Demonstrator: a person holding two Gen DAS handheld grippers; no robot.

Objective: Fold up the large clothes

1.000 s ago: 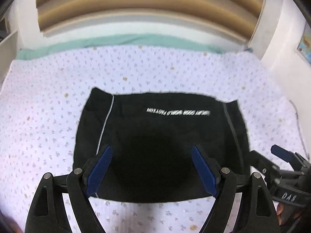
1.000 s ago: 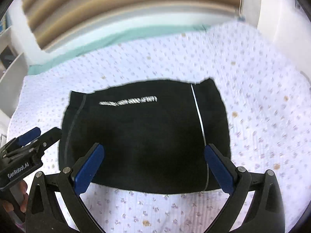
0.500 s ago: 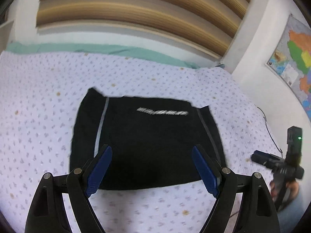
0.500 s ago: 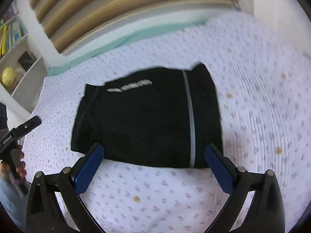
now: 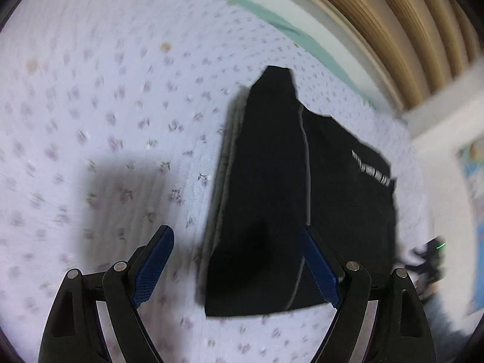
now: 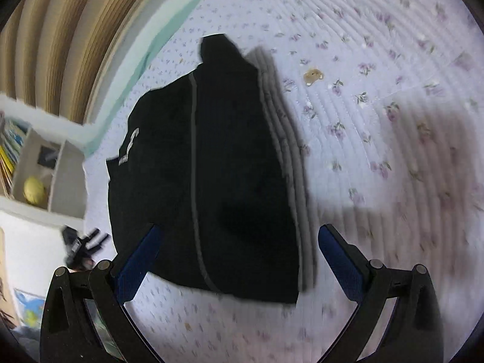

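Left gripper (image 5: pixel 239 267): blue pads spread wide, nothing clamped; the near left edge of the folded black garment (image 5: pixel 266 199) is seen between them. Right gripper (image 6: pixel 239 264): jaws likewise wide apart, empty, the garment's near right edge framed between them. The garment is laid flat on the floral quilted bedspread (image 5: pixel 106 106), white lettering (image 5: pixel 373 171) on its far part. Beyond, a green sheet edge (image 5: pixel 287 27) and tan slatted headboard (image 5: pixel 393 24) are noted. Frames are motion-blurred.
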